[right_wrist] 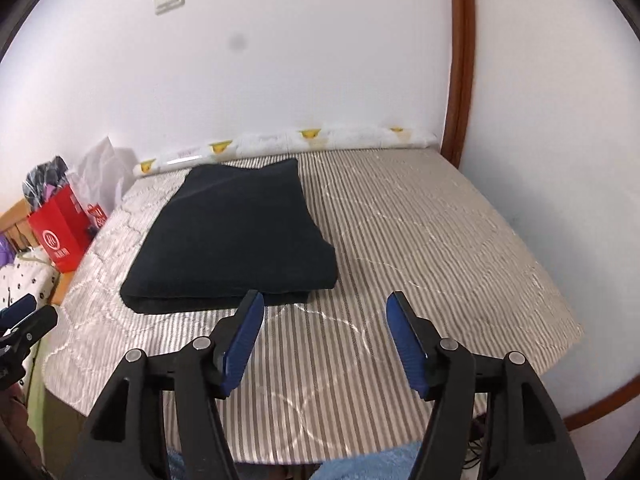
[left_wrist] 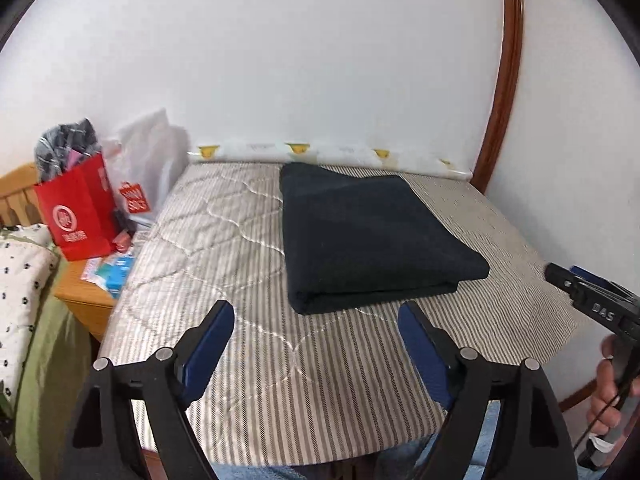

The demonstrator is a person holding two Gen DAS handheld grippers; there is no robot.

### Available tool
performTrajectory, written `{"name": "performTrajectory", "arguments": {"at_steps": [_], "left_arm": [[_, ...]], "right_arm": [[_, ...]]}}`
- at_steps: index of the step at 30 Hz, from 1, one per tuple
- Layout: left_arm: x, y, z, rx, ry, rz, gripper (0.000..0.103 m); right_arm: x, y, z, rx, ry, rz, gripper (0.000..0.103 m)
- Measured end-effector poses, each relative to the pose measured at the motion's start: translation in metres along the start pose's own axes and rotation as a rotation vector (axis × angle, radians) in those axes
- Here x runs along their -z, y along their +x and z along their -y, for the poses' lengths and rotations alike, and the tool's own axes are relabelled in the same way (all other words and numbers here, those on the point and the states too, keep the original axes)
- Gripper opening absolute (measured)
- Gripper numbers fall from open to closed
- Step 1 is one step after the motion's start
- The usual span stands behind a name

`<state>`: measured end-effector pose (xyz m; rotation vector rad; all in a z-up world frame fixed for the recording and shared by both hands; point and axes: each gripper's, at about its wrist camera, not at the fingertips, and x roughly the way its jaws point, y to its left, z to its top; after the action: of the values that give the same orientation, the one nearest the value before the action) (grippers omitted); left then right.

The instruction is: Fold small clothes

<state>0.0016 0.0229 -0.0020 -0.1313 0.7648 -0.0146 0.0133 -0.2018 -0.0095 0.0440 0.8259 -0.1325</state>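
A dark navy garment [left_wrist: 372, 236] lies folded into a thick rectangle on the striped quilted pad [left_wrist: 248, 264] of the table. It also shows in the right wrist view [right_wrist: 236, 240], left of centre. My left gripper [left_wrist: 316, 312] is open and empty, hovering just short of the garment's near edge. My right gripper [right_wrist: 324, 304] is open and empty, above the pad [right_wrist: 420, 240] near the garment's near right corner. The right gripper's tip shows at the right edge of the left wrist view [left_wrist: 584, 292], held by a hand.
A red paper bag [left_wrist: 80, 216] with clothes and a white plastic bag [left_wrist: 148, 156] stand on a wooden side table [left_wrist: 80, 292] at the left. A white rolled cloth [left_wrist: 320, 152] lies along the wall behind the pad. A wooden door frame [left_wrist: 500, 80] rises at the right.
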Motion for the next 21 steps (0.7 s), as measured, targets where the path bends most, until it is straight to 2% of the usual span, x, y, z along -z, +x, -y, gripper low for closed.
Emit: {"name": "performTrajectory", "arguments": {"at_steps": [2, 5, 6, 8, 12, 21], "left_arm": [[0.001, -0.009, 0.006, 0.001, 0.013, 0.014, 0.088], [0.001, -0.018, 0.01, -0.011, 0.02, 0.036, 0.094], [0.001, -0.021, 0.012, -0.014, 0.017, 0.041, 0.095], [0.001, -0.024, 0.014, -0.007, 0.012, 0.044, 0.095], [0.0, -0.025, 0.018, -0.018, 0.027, 0.044, 0.096], [0.002, -0.028, 0.018, -0.03, 0.028, 0.04, 0.096]], "right_arm": [[0.003, -0.015, 0.005, 0.006, 0.001, 0.016, 0.065], [0.008, -0.03, 0.008, 0.009, 0.001, 0.028, 0.088], [0.01, -0.034, 0.009, 0.012, -0.002, 0.04, 0.091], [0.012, -0.042, 0.01, 0.032, -0.022, 0.072, 0.093], [0.015, -0.044, 0.014, 0.071, -0.029, 0.07, 0.095], [0.015, -0.047, 0.017, 0.08, -0.03, 0.07, 0.096]]}}
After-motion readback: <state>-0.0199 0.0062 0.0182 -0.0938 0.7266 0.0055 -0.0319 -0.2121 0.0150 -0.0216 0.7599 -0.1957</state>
